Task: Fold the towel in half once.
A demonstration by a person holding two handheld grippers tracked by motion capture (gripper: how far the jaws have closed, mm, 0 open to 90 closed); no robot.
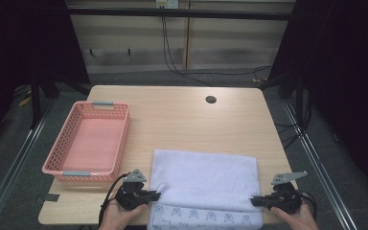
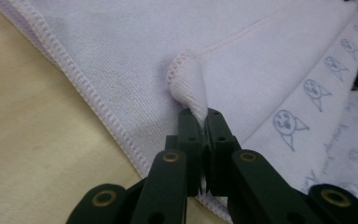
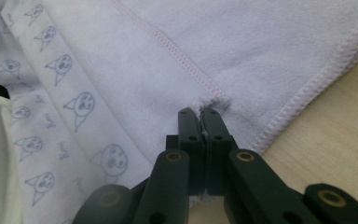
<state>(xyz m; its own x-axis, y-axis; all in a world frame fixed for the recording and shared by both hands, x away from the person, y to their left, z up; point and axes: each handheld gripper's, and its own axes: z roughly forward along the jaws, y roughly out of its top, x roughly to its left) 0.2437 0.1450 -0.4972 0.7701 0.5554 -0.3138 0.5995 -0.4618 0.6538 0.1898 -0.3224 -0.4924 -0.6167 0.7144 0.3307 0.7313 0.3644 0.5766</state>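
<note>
Two black two-jaw grippers sit at the table's near edge, each pinching a corner of the folded pale lilac terry towel (image 1: 205,179) with printed cat faces: the left gripper (image 1: 156,195) has its jaws pressed together on the towel's left corner, the right gripper (image 1: 254,201) on its right corner. Farther left stands a pink perforated plastic basket (image 1: 120,139) on the light wooden table (image 1: 182,120).

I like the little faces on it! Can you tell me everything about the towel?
The towel is pale lilac, soft terry with stitched hems and a border of printed cat faces. It lies folded on the wooden table, near edge overhanging. The left hand-held gripper and right hand-held gripper each pinch a corner.
</note>
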